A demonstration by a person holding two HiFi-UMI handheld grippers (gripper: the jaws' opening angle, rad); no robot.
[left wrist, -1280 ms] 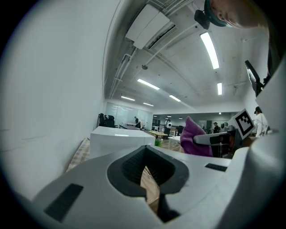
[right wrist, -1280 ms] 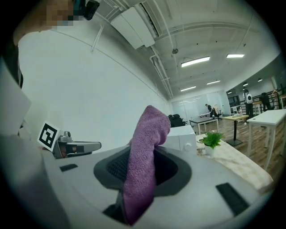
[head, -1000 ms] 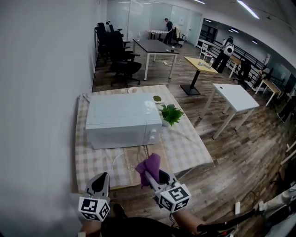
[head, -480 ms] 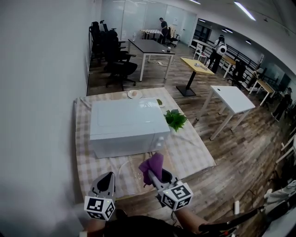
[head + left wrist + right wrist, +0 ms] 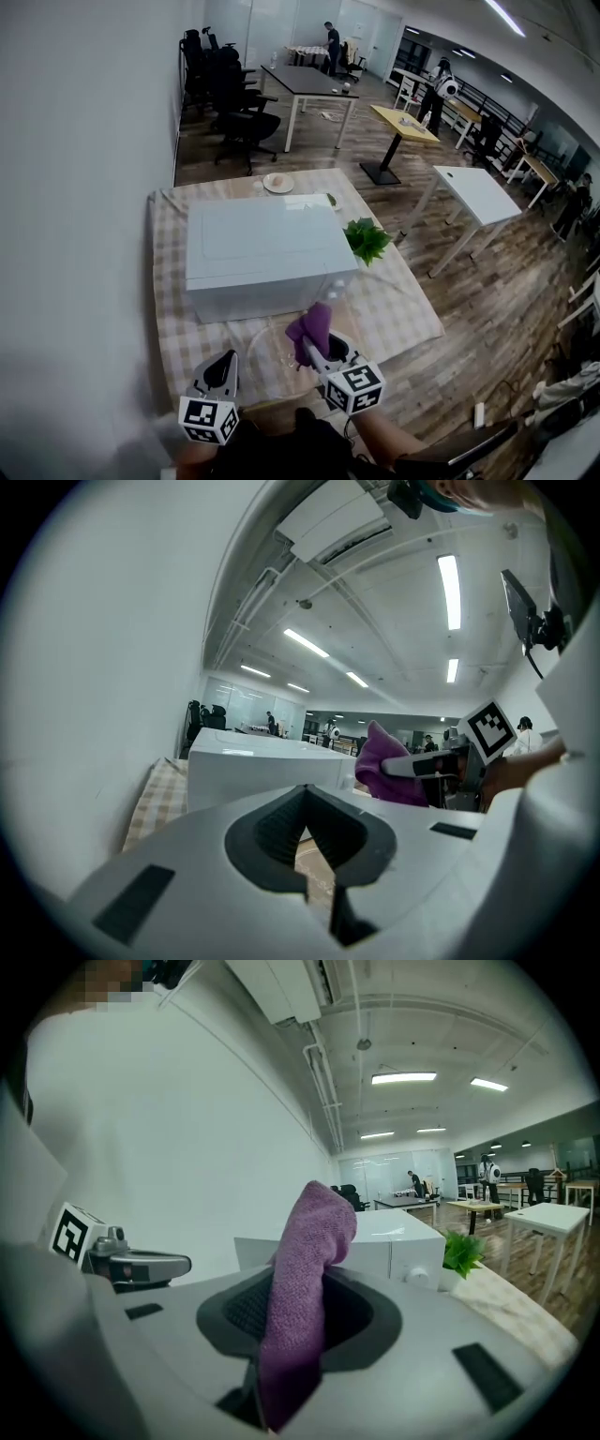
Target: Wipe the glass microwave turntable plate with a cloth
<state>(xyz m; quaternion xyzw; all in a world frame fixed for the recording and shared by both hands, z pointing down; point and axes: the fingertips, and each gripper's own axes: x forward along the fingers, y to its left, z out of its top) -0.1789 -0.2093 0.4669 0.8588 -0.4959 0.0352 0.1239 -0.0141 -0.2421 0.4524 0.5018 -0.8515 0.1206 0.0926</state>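
The glass turntable plate [image 5: 274, 349] lies faintly visible on the checked tablecloth [image 5: 173, 309], in front of the white microwave [image 5: 262, 248]. My right gripper [image 5: 315, 345] is shut on a purple cloth [image 5: 312, 328], which stands up from its jaws [image 5: 305, 1260] and hangs over the plate's right part. I cannot tell whether the cloth touches the glass. My left gripper [image 5: 222, 370] hovers at the table's near edge, left of the plate, jaws shut with nothing between them. In the left gripper view the cloth [image 5: 380, 766] shows to the right of the microwave [image 5: 253, 766].
A potted green plant [image 5: 367, 240] stands at the microwave's right; a small dish [image 5: 277, 183] sits behind it. A white wall runs along the left. Desks, chairs and people fill the room beyond the table.
Both grippers have come slightly forward over the table's near edge. The cloth now sits above the plate's right part. Both jaws stayed shut.
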